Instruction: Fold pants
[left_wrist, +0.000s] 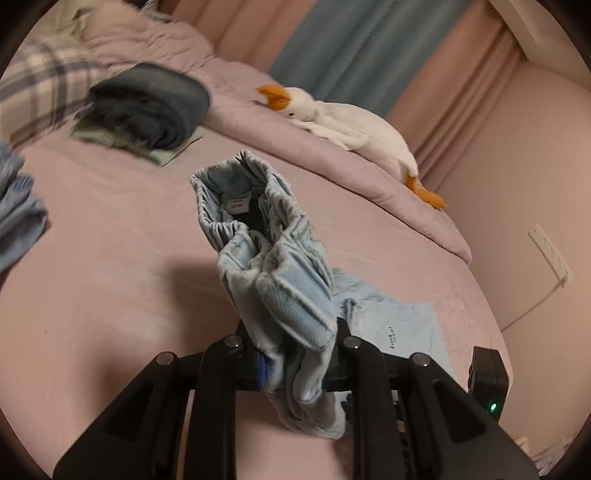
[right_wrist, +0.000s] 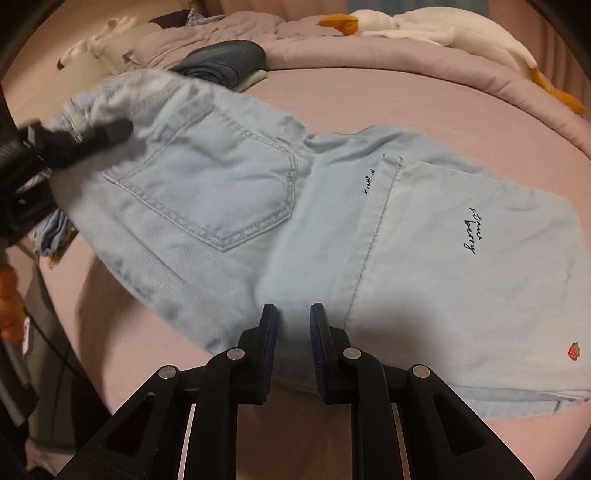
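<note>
Light blue denim pants (right_wrist: 229, 192) lie across the pink bed sheet (right_wrist: 406, 103), back pocket up, one leg folded over with dark script and a small strawberry on it. My left gripper (left_wrist: 299, 354) is shut on the bunched elastic waistband (left_wrist: 273, 266) and holds it lifted off the bed. In the right wrist view it appears as a black shape (right_wrist: 85, 136) at the pants' upper left end. My right gripper (right_wrist: 293, 332) hovers over the near edge of the pants, jaws a narrow gap apart with nothing gripped between them.
A stack of dark folded clothes (left_wrist: 147, 107) sits at the far side of the bed. A white goose plush (left_wrist: 343, 125) lies on the rolled lilac quilt (left_wrist: 332, 155). A plaid pillow (left_wrist: 40, 85) and blue garments (left_wrist: 14, 206) are at the left; a wall (left_wrist: 535, 184) is at the right.
</note>
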